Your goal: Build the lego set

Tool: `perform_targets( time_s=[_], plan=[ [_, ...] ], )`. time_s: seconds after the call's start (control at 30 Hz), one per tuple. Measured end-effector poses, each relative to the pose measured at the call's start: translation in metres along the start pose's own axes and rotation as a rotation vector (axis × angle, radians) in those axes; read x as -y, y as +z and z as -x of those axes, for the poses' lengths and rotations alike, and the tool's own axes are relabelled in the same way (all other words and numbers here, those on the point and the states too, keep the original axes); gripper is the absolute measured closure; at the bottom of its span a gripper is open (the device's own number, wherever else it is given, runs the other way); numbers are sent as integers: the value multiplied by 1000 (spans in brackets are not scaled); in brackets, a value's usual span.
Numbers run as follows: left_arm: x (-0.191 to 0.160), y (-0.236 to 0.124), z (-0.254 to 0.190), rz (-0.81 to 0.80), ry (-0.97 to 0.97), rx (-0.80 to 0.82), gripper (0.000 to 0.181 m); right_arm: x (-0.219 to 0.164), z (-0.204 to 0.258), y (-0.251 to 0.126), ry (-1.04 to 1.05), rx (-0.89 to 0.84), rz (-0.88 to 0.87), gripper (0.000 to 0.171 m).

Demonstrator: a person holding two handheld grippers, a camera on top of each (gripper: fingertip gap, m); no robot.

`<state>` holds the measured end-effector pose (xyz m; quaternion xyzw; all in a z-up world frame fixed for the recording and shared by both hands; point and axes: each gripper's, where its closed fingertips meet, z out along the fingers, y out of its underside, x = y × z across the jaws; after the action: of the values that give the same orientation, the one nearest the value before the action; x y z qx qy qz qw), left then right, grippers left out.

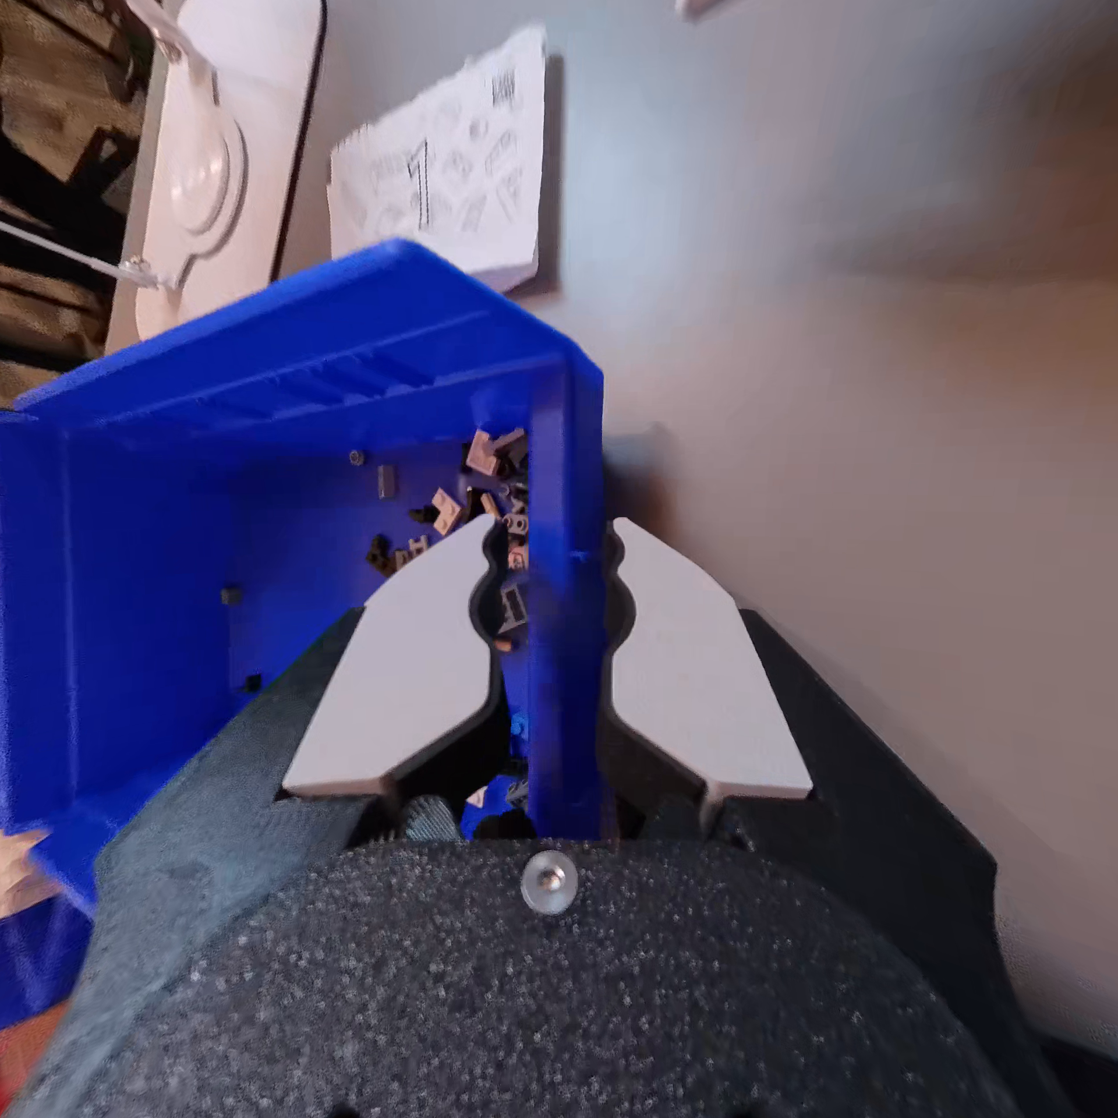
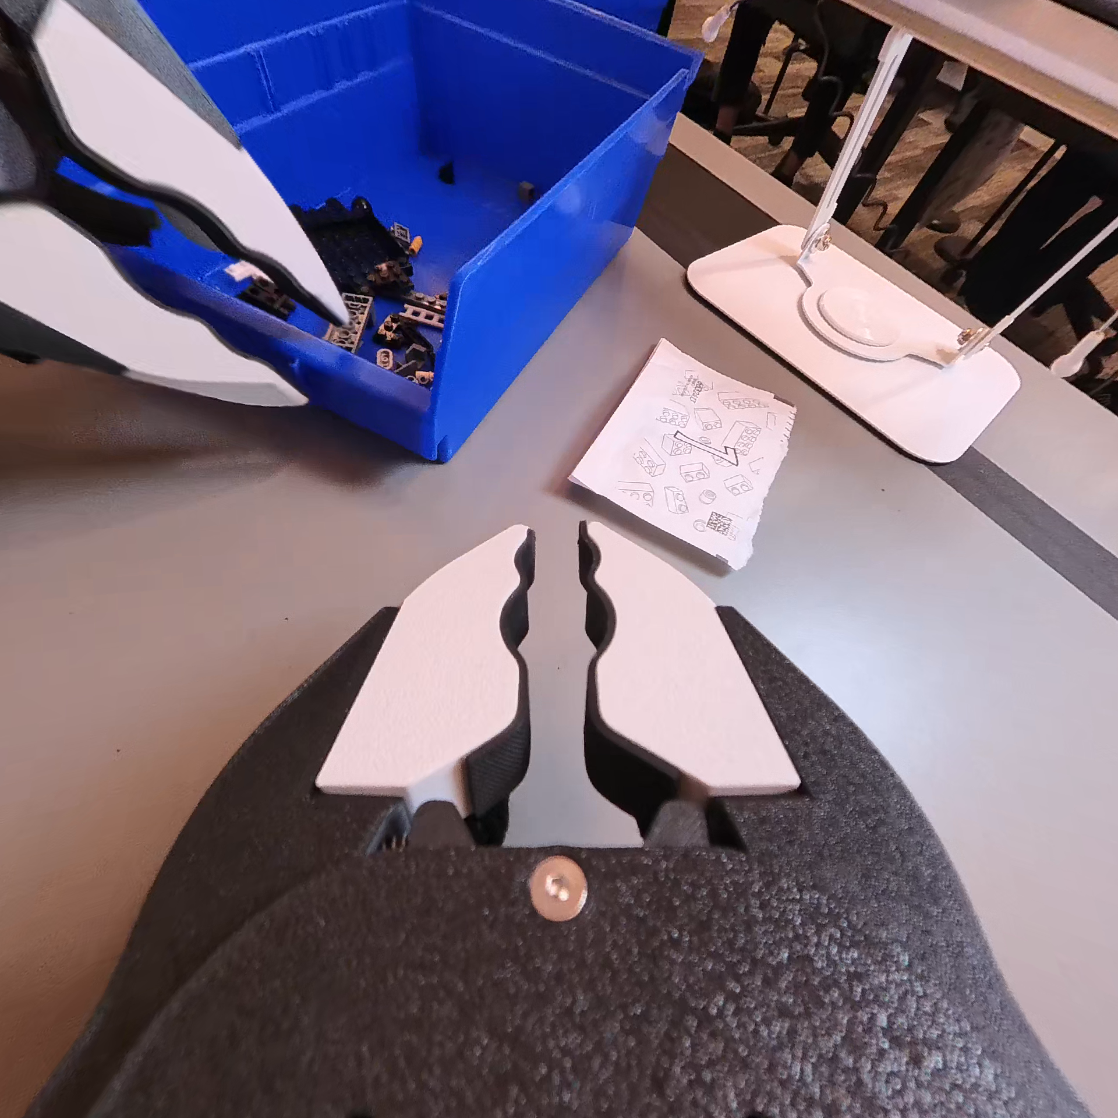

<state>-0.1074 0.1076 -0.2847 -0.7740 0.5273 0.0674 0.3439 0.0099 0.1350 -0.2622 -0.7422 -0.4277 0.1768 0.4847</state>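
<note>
Right gripper (image 2: 556, 538) w/ white fingers and black pads hung nearest, just over the bare grey bench (image 2: 181, 605), fingers slightly apart w/ a narrow gap, nothing in them.

Just past its tips, a bit to the right, lay a crumpled white paper sheet w/ printed brick drawings (image 2: 683, 454), flat on the bench and apart from everything else.

Left of that sat the blue plastic bin w/ an open top (image 2: 544, 254). Left gripper (image 1: 553, 526) was clenched on the bin's near wall, one finger inside and one outside, so the wall was pinched between the pads. In the left wrist view the bin looked tipped, but the frame was blurry so can't say how much.

The loose lego pieces (image 2: 387, 290), mostly black, grey and tan, were piled inside the bin against the near wall and corner by the inner finger; a couple of tiny strays sat farther back on the bin floor.

Farthest out, near the bench's far edge, stood a white flat lamp-style base w/ thin metal rods (image 2: 859, 326).
</note>
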Motion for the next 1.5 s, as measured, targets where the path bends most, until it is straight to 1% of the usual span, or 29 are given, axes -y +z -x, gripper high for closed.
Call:
perform_targets(
  time_s=[0.07, 0.17, 0.2, 0.23, 0.27, 0.3, 0.33, 0.4, 0.5, 0.53, 0.57, 0.6, 0.67, 0.73, 0.83, 0.97, 1.03, 1.1, 1.13, 1.17, 1.2, 1.23, 1.27, 1.3, 1.33, 1.37, 1.4, 1.43, 1.5],
  plan=[
    [13, -21, 10, -107, -67, -17, 152, 0, -2, -1, 3, -4, -2, 158],
    [13, -61, 66, -200, -124, 64, 162, 0, -4, -1, 17, -4, -5, 158],
    [2, -64, 86, -157, -112, 66, 163, 0, -4, -1, 24, 3, -6, 158],
    [-15, -59, 102, -70, -87, 34, 161, 0, -3, 0, 27, 9, -5, 158],
    [-33, -48, 109, 35, -65, -46, 157, -1, -2, 1, 25, 13, -3, 158],
    [-51, -35, 110, 138, -41, -158, 152, -1, -1, 2, 21, 16, 1, 157],
    [-64, -21, 113, 206, -10, -225, 151, -2, 0, 2, 13, 17, 4, 157],
    [-86, 5, 113, 317, 66, -316, 151, -2, 1, 2, -3, 13, 5, 158],
    [-111, 28, 106, 491, 170, -392, 146, -1, 1, 1, -22, 12, -2, 158],
    [-117, 34, 106, 528, 199, -389, 150, -1, 0, 1, -24, 12, -4, 158],
    [-120, 40, 106, 547, 218, -385, 160, -1, -1, 1, -23, 13, -5, 158],
    [-122, 44, 105, 562, 231, -387, 177, -2, -2, 1, -18, 14, -5, 158],
    [-120, 41, 117, 589, 254, -304, 178, -2, -4, 0, -10, 15, -12, 158],
    [-95, 25, 130, 487, 240, -204, 179, 3, -5, -3, -7, 18, -43, 158],
    [-35, -14, 141, 254, 197, -25, 179, 24, 3, -11, 33, 76, -154, 155],
    [35, -58, 103, 15, 227, 101, 178, 67, 26, -31, 159, 218, -344, 134],
    [59, -66, 79, -51, 247, 164, 179, 81, 35, -40, 227, 274, -399, 125],
    [75, -65, 54, -85, 270, 191, 179, 89, 42, -45, 278, 316, -419, 123],
    [82, -63, 43, -107, 271, 192, 179, 89, 45, -46, 286, 330, -407, 125],
    [89, -61, 32, -133, 266, 183, 179, 84, 47, -42, 279, 329, -364, 131],
    [93, -58, 21, -148, 263, 158, 179, 75, 48, -37, 255, 319, -305, 139],
    [95, -55, 13, -156, 266, 144, 179, 68, 47, -35, 219, 307, -276, 157],
    [97, -54, 10, -175, 263, 147, 178, 61, 40, -34, 185, 281, -243, 161],
    [101, -54, 6, -222, 227, 125, 181, 52, 32, -34, 161, 271, -176, 162],
    [102, -55, 7, -258, 172, 117, 178, 45, 19, -37, 166, 262, -124, 162],
    [101, -56, 7, -288, 120, 96, 168, 38, 3, -44, 199, 261, -82, 162],
    [99, -59, 4, -326, 70, 54, 163, 31, -18, -55, 251, 250, -52, 162],
    [98, -63, 0, -375, 20, 6, 162, 21, -39, -68, 310, 246, -14, 162],
    [89, -71, -11, -441, -69, -93, 162, -17, -79, -95, 424, 245, 109, 162]
  ],
)
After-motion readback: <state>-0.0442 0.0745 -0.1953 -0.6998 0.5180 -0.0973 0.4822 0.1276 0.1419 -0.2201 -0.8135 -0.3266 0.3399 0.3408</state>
